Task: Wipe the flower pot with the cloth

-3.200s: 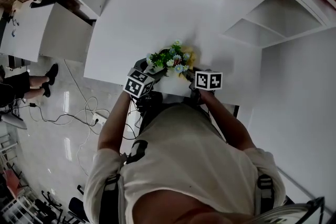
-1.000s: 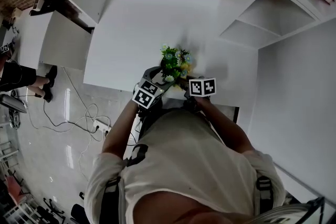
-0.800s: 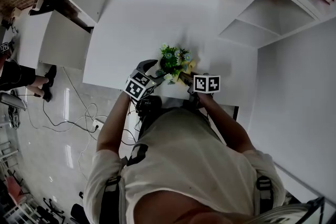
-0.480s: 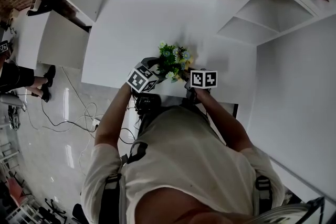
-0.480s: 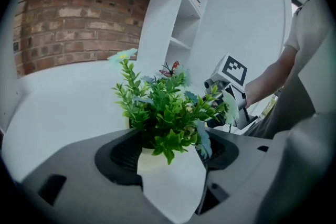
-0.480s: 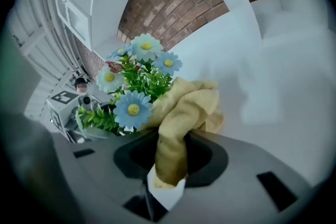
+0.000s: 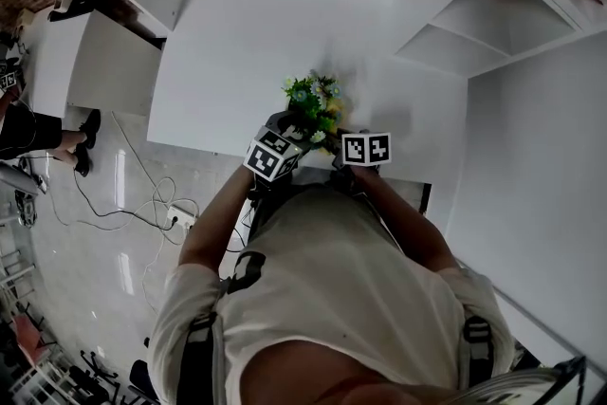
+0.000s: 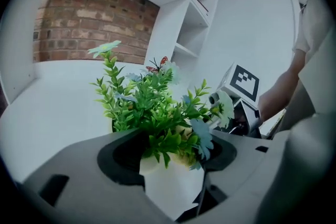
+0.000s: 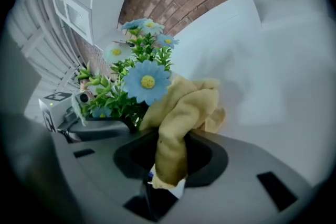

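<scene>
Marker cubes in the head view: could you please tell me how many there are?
2. One cube rides the left gripper, whose jaws are closing around the flower pot; the other rides the right gripper, right of the flowers. None appears hidden.

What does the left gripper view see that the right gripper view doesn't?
Only the left gripper view shows the white flower pot, sitting between the left tool's closing jaws, and the person's arm. Only the right gripper view shows the yellow cloth, pinched in the right tool. Both show the green plant with its flowers, the brick wall and the white table.
</scene>
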Demonstrator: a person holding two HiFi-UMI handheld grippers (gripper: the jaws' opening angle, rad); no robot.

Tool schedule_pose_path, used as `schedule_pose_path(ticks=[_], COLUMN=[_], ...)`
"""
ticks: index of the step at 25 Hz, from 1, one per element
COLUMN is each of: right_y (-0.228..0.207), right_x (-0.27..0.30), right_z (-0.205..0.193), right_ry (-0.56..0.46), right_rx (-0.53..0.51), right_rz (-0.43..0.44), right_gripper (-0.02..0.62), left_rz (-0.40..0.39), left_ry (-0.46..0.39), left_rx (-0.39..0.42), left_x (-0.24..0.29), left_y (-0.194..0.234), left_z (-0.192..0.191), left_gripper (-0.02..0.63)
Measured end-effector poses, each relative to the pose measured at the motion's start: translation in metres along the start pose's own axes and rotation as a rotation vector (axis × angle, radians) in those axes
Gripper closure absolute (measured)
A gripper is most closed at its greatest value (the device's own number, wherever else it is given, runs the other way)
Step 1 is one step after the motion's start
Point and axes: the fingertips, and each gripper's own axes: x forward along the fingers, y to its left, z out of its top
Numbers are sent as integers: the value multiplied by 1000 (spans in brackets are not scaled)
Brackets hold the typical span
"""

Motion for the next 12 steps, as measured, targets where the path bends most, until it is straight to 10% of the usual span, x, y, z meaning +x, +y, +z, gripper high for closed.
schedule_pose_path(ticks=[12], right_y=[-10], right_x=[-7], right_z=[25], right_ry=[-50], right_rx=[3], right_rz=[-16], right_gripper=[472], left_rz=[-31], left_ry=[92], left_rx=[124], left_x=[-39], left_y=[36], left_z=[-8], left_gripper=[294])
